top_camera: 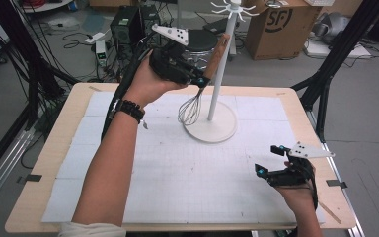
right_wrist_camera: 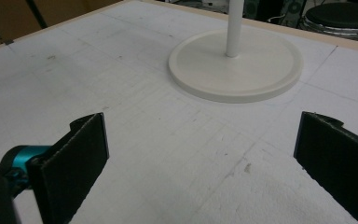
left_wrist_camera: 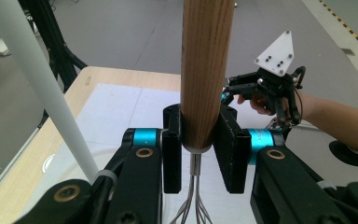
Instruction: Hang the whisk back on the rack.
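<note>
— Whisk (top_camera: 197, 96), wire-balloon type w/ a round wooden handle: where does it sit rel. to the tongs?

— Up in the air, clamped in the left gripper (top_camera: 201, 79). Left gripper view shows both black jaws pressed on the wooden handle (left_wrist_camera: 204, 70) at its lower end, just above the metal collar. Wire loops (left_wrist_camera: 193, 212) hang below the jaws.

— Long axis?

— Steep, slightly tilted. In the high view the handle top leans away from the person and to the right, toward the tall white stand w/ a round base (top_camera: 210, 127). Handle top lies across the white pole (top_camera: 223, 64), touching or just in front; can't tell which. The ring of short white hooks (top_camera: 233, 8) sits well above the handle's top end.

— So the coming move turns on that gap?

— Likely, yes. Judged from the pose, the whisk goes up onto a hook, so the handle's top end has to rise along the pole. No hang loop on the handle end is visible, so how it catches is unclear.

— Right gripper (top_camera: 269, 160)?

— Jaws spread wide, nothing between them, low near the table's (top_camera: 54, 143) right front, well apart from the stand. Left hand is nearer by far.
</note>
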Demonstrator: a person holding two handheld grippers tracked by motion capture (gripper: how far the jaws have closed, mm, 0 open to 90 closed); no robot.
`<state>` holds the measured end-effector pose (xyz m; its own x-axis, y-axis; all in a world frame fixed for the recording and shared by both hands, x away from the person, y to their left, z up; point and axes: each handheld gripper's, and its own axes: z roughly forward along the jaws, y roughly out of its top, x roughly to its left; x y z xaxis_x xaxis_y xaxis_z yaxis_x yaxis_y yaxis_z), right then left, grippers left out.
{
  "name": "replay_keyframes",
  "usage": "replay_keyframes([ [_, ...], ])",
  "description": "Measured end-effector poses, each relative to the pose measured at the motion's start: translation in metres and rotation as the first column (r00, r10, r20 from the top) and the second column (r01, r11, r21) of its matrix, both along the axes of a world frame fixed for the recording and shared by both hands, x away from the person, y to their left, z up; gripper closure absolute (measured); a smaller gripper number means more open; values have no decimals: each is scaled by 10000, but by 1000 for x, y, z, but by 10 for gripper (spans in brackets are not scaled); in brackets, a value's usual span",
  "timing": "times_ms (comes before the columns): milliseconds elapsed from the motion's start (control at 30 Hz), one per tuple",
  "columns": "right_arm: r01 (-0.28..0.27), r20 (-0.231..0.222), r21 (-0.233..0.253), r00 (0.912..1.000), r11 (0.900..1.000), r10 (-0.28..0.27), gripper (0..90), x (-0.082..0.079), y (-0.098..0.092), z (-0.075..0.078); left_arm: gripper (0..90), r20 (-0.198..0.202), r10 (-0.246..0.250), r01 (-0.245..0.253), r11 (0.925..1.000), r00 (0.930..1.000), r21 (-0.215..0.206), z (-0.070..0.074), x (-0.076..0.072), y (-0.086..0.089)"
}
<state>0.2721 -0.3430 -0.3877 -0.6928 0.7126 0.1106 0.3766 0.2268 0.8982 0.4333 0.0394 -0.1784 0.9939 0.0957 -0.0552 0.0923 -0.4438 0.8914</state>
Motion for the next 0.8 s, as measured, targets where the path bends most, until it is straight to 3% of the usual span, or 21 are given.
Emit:
replay_keyframes([
  [400, 47, 78, 19, 10000, 10000, -47, 17, 1, -2, 0, 737, -211, 437, -435, 9990, 9988, 111, 12, 28, -1],
  [800, 55, -18, 29, 10000, 10000, -55, 17, 1, -2, 0, 737, -307, 553, -551, 9984, 9980, 94, 17, 43, -18],
])
